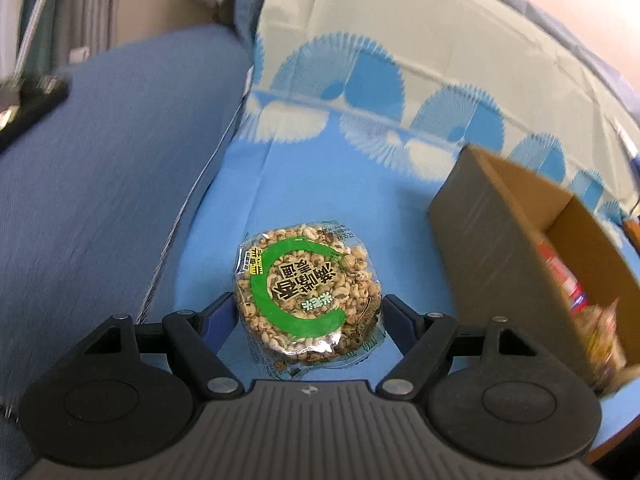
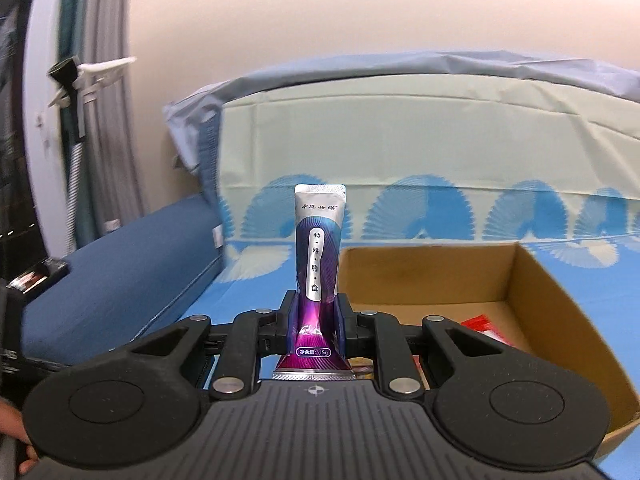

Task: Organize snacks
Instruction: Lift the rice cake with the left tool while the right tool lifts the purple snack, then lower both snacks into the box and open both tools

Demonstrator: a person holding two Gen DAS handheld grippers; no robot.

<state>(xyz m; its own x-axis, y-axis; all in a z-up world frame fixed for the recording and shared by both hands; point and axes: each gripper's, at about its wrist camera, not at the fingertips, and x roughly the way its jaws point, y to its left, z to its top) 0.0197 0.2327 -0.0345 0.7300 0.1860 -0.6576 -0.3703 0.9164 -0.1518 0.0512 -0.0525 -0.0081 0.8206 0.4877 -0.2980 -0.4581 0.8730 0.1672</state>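
While the cardboard box sits open-topped on the blue cloth with its pale fan-shaped print, we hold a snack in each claw beside it. Our left gripper has its blue pads set wide against the two sides of a round puffed-grain cake, a knobbly disc in clear, crinkly wrap with a green ring on it; the cake is to the left of the box, lifted clear of the cloth as far as we can tell. Our right gripper is pinched tight on the purple lower end of a slim, glossy foil sachet, which stands upright just in front of the box's near left corner. A red wrapper lies inside the box on its brown floor.
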